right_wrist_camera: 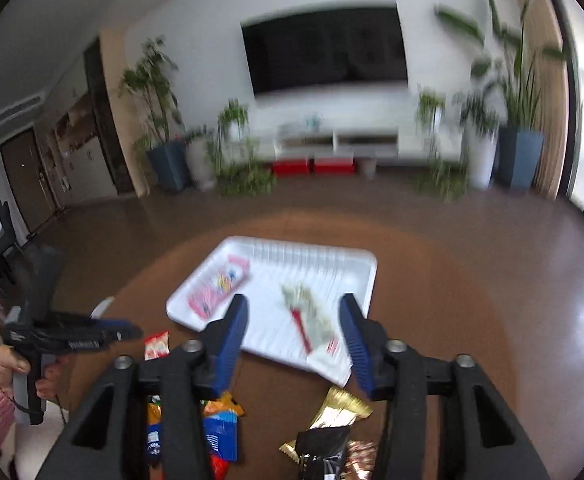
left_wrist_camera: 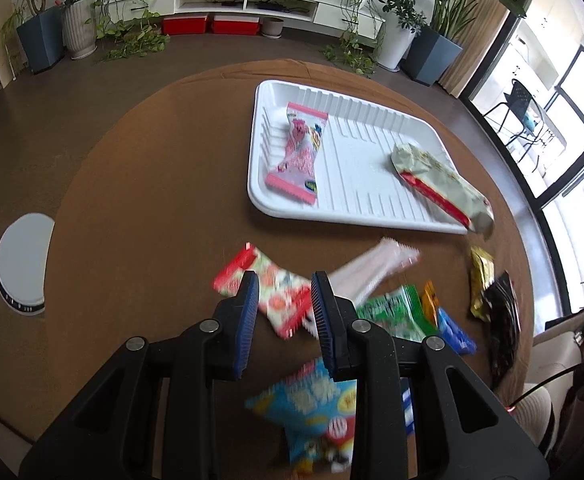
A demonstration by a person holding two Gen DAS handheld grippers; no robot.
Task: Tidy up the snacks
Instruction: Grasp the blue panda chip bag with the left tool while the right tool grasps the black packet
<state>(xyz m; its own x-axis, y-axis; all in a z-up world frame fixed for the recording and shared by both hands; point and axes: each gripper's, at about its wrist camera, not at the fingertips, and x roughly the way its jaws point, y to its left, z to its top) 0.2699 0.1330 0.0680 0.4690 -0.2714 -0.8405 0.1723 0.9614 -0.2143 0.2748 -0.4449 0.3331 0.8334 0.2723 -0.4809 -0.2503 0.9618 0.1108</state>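
Note:
A white ribbed tray (left_wrist_camera: 364, 168) (right_wrist_camera: 332, 268) sits on the round brown table. In it lie a pink packet (left_wrist_camera: 300, 152) (right_wrist_camera: 215, 288) and a pale green packet (left_wrist_camera: 440, 180) (right_wrist_camera: 312, 320) whose end overhangs the near right rim. My left gripper (left_wrist_camera: 284, 280) (right_wrist_camera: 125, 332) hovers over loose snacks with a narrow gap between its blue pads and nothing pinched. A red-and-white packet (left_wrist_camera: 231, 272) (right_wrist_camera: 157, 344) lies on the table under its tips. My right gripper (right_wrist_camera: 294, 300) is wide open and empty, above the tray's near edge.
Loose on the table are a long white packet (left_wrist_camera: 376, 268), a green packet (left_wrist_camera: 392, 312), blue packets (left_wrist_camera: 316, 404) (right_wrist_camera: 219, 436), and gold (right_wrist_camera: 340, 408) and black (right_wrist_camera: 324, 452) ones. A hand (right_wrist_camera: 7, 364) with a pink sleeve holds the left gripper. A white round object (left_wrist_camera: 23, 264) stands on the floor.

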